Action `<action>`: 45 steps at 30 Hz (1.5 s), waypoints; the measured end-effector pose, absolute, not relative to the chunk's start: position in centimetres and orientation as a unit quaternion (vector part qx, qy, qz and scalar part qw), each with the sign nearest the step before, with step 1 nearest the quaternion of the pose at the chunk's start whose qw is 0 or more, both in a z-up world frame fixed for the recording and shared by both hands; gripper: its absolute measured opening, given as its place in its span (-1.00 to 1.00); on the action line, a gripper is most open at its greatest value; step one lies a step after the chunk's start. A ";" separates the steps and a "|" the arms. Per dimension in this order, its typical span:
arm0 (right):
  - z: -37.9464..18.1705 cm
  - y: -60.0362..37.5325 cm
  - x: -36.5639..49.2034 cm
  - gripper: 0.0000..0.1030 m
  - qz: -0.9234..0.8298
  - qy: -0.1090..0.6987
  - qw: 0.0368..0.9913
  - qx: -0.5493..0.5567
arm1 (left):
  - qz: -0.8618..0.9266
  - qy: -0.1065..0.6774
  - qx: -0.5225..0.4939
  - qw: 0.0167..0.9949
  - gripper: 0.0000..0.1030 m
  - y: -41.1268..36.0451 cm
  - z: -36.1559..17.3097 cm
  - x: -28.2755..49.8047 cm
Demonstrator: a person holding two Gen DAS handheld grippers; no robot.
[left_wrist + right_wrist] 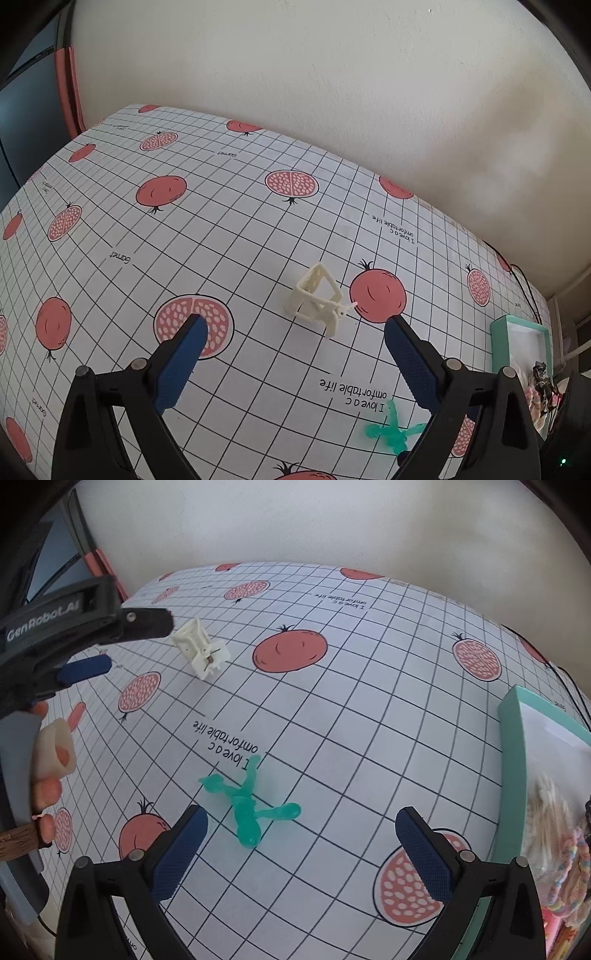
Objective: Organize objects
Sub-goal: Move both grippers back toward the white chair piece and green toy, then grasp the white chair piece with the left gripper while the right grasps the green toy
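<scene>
While both grippers hang above the pomegranate-print tablecloth (332, 720) with fingers spread wide and holding nothing, we judge we are lining up two pickups: our left gripper (295, 325) faces the cream hair claw clip (316, 297), our right gripper (301, 823) the green hair clip (247, 812). Next each must descend, close, then carry to the teal box (511, 746) at the right

Both wrist views look down close over the worktop (258, 240), sharing the cream hair clip (316, 297) and green figure (247, 808).
</scene>
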State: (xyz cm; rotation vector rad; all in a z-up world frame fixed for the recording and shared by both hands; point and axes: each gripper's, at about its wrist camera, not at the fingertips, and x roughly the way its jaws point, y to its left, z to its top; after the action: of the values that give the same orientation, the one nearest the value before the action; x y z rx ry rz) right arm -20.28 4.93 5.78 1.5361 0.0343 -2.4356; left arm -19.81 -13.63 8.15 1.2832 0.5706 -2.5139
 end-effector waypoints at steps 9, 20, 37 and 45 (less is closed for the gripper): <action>4.8 4.2 -20.4 0.95 -0.838 0.033 0.121 0.531 | -0.875 0.173 0.436 0.121 0.88 -12.5 6.9 -21.2; 4.7 4.5 -20.5 0.60 -0.845 0.041 0.108 0.522 | -0.875 0.167 0.436 0.126 0.88 -12.5 4.5 -23.5; 5.3 5.4 -20.6 -0.17 -0.851 0.012 0.117 0.512 | -0.878 0.167 0.433 0.117 0.11 -12.3 4.3 -24.5; 5.3 6.1 -20.7 -0.20 -0.850 -0.007 0.118 0.514 | -0.876 0.176 0.433 0.115 0.10 -12.6 4.3 -24.3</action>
State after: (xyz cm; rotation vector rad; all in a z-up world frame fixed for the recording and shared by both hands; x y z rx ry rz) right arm -20.74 6.09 5.27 1.5040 -0.0199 -2.4852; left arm -24.30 -12.58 4.28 1.2703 0.5170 -2.5677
